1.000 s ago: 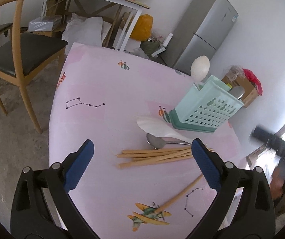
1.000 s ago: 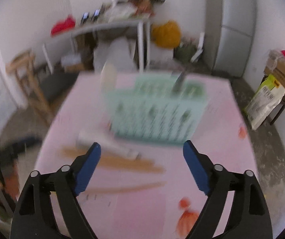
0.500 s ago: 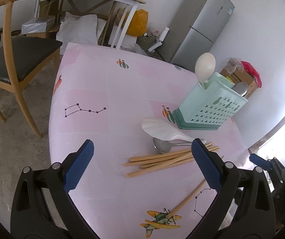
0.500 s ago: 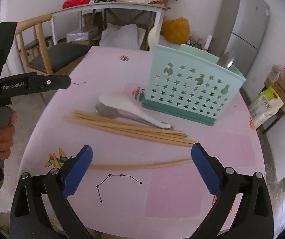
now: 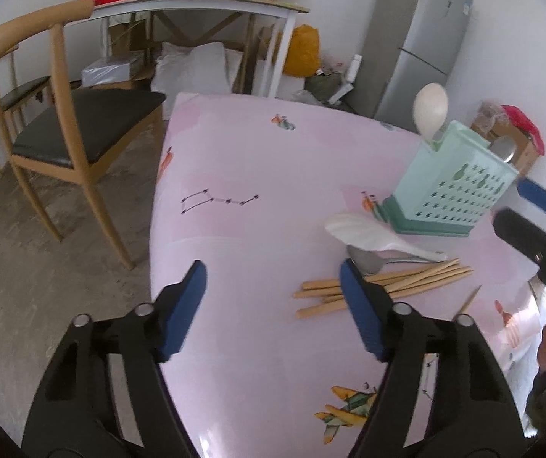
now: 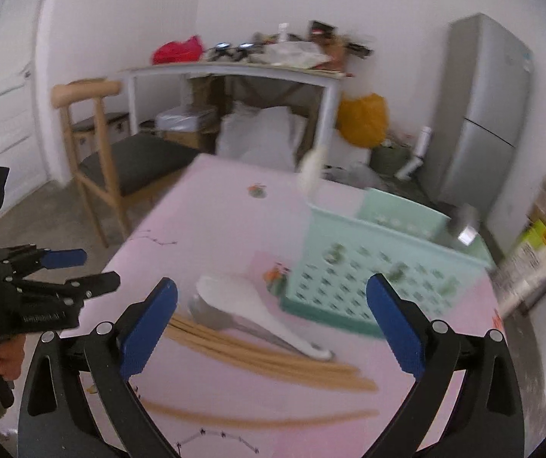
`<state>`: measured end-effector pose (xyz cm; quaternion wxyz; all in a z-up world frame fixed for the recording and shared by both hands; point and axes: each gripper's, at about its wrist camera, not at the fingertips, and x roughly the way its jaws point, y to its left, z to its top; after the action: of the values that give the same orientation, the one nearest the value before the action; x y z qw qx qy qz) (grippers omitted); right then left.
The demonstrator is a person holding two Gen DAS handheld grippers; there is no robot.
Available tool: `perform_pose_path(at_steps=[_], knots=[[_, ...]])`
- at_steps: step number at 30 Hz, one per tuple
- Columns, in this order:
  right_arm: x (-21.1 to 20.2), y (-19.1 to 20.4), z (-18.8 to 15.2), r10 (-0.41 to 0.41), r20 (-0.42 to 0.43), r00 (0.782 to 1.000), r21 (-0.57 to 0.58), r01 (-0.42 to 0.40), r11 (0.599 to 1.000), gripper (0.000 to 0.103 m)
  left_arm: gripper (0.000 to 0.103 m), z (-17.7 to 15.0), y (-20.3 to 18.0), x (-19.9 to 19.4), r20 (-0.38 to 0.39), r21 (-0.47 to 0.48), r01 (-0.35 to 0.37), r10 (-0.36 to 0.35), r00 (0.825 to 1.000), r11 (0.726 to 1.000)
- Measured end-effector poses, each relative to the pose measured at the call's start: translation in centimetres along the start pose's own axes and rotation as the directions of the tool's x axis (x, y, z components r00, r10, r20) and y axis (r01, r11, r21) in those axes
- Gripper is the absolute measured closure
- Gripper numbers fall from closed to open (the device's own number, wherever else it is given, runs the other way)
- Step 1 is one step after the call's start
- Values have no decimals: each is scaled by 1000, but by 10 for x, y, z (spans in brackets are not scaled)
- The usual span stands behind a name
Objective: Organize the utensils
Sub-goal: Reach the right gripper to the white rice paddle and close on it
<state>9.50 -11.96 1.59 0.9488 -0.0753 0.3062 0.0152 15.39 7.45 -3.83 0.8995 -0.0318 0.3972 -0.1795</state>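
Note:
A mint green utensil basket (image 5: 452,191) stands on the pink table (image 5: 257,175), also in the right wrist view (image 6: 379,278). A white spoon (image 5: 431,110) and a metal spoon (image 5: 503,150) stand in it. Beside it lie a white rice spoon (image 5: 372,234) (image 6: 257,309), a metal spoon (image 5: 368,263) under it, a bundle of wooden chopsticks (image 5: 383,290) (image 6: 273,355) and one separate chopstick (image 6: 257,418). My left gripper (image 5: 273,305) is open and empty, left of the chopsticks. My right gripper (image 6: 273,328) is open and empty above the utensils.
A wooden chair (image 5: 63,133) stands left of the table. A white desk (image 5: 204,4) with clutter, a yellow bag (image 5: 301,51) and a grey fridge (image 5: 421,42) are behind. Cardboard boxes (image 6: 543,236) sit to the right.
My left gripper has swung left and narrowed its opening. My right gripper has moved forward and tilted up, so the basket and spoons are closer.

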Motion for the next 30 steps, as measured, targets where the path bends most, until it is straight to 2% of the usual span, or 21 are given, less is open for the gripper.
perform_pose_path(at_steps=[2,6,11,14,20,22,25,28,30], knots=[[12,5,6,32,-12,999,-45,-33,998,7,48,-2,2,2,-2,-8,-27,27,1000,1000],[45,23,12,92,-76,993,-180,-105,978,26,59,-5,8,5,-2,-45,-66,66,998,997],[81,40,11,155,-187,970,-272,-203,941,30,73,-6,14,7,-2,-82,-79,79,997,993],[94,48,5,178,-234,956,-296,-244,923,30,74,-6,15,11,-12,-86,-85,84,996,993],[127,49,0,180,-321,930,-275,-273,922,30,74,-4,16,13,-11,-90,-95,95,995,991],[139,52,-5,186,-367,911,-275,-297,914,30,74,-4,16,13,-11,-92,-96,96,995,991],[142,48,-6,214,-370,904,-240,-315,918,31,74,-4,19,13,-9,-98,-101,101,995,990],[143,45,-6,214,-372,903,-215,-308,927,36,74,-4,22,12,-9,-106,-102,102,995,989],[145,43,-5,206,-373,905,-196,-293,936,44,74,-4,22,11,-7,-108,-103,103,995,989]])
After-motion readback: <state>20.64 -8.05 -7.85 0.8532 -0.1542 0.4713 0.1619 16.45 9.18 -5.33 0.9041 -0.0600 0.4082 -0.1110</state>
